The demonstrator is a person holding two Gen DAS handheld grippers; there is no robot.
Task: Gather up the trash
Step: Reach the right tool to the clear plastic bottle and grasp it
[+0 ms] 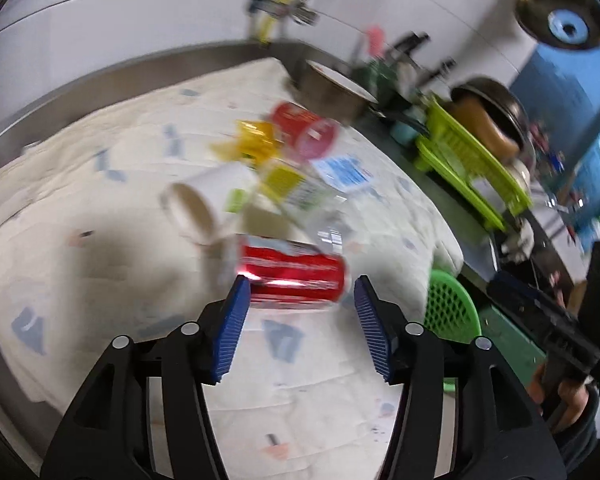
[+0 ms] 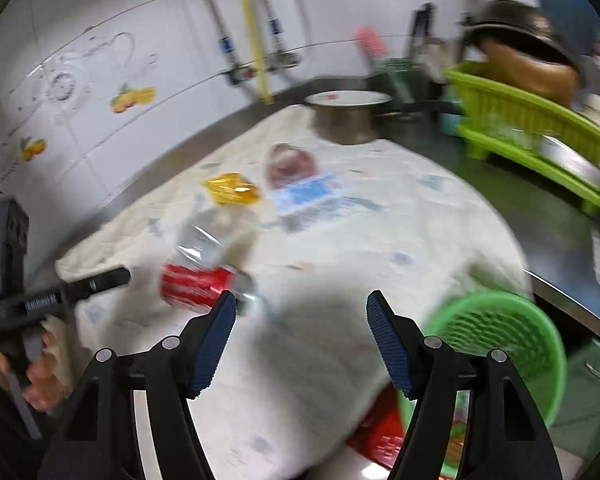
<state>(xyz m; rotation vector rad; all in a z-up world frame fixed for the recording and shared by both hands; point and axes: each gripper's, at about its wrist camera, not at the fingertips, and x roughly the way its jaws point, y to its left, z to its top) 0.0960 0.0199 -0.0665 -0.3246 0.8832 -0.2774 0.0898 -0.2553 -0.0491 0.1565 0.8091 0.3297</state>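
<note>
While my left gripper (image 1: 298,294) is hanging with its blue pads spread wide and grasping nothing, the red can (image 1: 294,276) is lying on its side right at the fingertips, in the lower middle of the left wrist view. Its long axis is running across the frame, left to right, so it is sitting crosswise to my fingers — the left pad is just at one end of it and the right pad is standing a little clear of the other end. I am judging that a grasp from here would be closing along the can's length, end to end, unless I am turning the wrist first; the blur makes it hard to say whether the left pad is already touching.

My right gripper (image 2: 300,308) is also released and empty, and from its view the same can (image 2: 198,286) is lying off to the left of the left pad, not between the fingers — so the left hand is the nearer one. The green basket (image 2: 496,340) is sitting at the lower right of that view, beside the right finger.

Farther up the patterned cloth (image 1: 100,260), other trash is waiting: a white cup (image 1: 204,204) tipped over, a crumpled clear bottle (image 2: 208,240), a yellow wrapper (image 1: 256,138), a red cup (image 1: 306,130).
</note>
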